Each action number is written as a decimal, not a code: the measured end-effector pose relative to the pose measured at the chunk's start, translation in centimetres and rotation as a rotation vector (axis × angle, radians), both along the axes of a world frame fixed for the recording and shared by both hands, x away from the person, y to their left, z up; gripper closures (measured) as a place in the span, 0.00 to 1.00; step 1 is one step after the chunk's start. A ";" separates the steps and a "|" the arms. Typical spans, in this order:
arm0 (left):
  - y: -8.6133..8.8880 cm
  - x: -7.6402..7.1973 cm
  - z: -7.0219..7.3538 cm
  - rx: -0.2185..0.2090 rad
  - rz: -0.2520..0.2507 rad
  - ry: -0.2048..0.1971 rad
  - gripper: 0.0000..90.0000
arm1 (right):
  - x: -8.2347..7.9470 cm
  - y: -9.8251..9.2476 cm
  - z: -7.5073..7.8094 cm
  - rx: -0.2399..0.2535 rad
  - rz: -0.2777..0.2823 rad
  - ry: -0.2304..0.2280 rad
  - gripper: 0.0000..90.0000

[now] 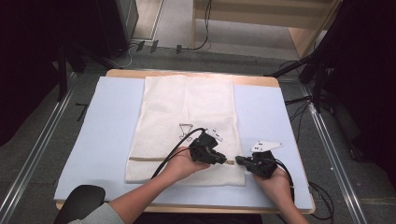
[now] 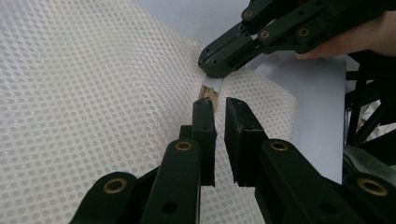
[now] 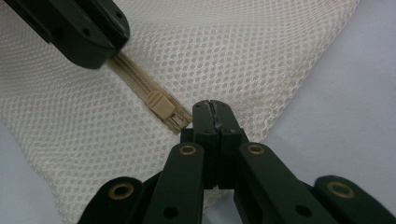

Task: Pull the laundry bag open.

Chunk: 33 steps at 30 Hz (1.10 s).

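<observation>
White mesh laundry bag (image 1: 187,126) lies flat on the blue-padded desk (image 1: 107,140). Its near-right end by the beige zipper slider (image 3: 161,105) is pinched by the fully closed right claw (image 3: 214,108). The left claw (image 2: 218,109), slightly parted and empty, should be closed squarely on the slider.
</observation>
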<state>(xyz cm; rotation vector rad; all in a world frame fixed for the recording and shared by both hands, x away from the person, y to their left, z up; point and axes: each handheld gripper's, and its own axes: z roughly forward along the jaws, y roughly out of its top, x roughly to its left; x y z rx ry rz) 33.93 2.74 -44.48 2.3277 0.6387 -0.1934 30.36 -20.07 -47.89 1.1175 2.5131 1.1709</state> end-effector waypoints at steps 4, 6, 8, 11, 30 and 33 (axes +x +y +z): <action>-0.4 0.1 -0.5 0.002 0.000 0.014 0.93 | -0.1 0.0 0.0 -0.004 -0.003 -0.001 1.00; -0.7 0.1 -0.8 -0.001 -0.002 0.013 0.92 | -0.1 0.0 0.0 -0.003 -0.001 -0.002 1.00; -0.9 0.1 -1.0 0.003 0.003 0.014 0.92 | -0.1 0.0 0.0 -0.003 -0.001 -0.003 1.00; -1.2 0.1 -1.5 0.019 0.003 0.016 0.91 | -0.1 0.0 0.0 -0.002 -0.003 -0.005 1.00; -2.5 0.8 -2.4 -0.015 0.034 0.079 0.98 | -0.1 -0.1 0.0 0.004 -0.005 0.000 1.00; -2.5 0.8 -2.5 -0.022 0.045 0.096 0.99 | -0.3 0.2 0.2 -0.014 0.005 -0.004 1.00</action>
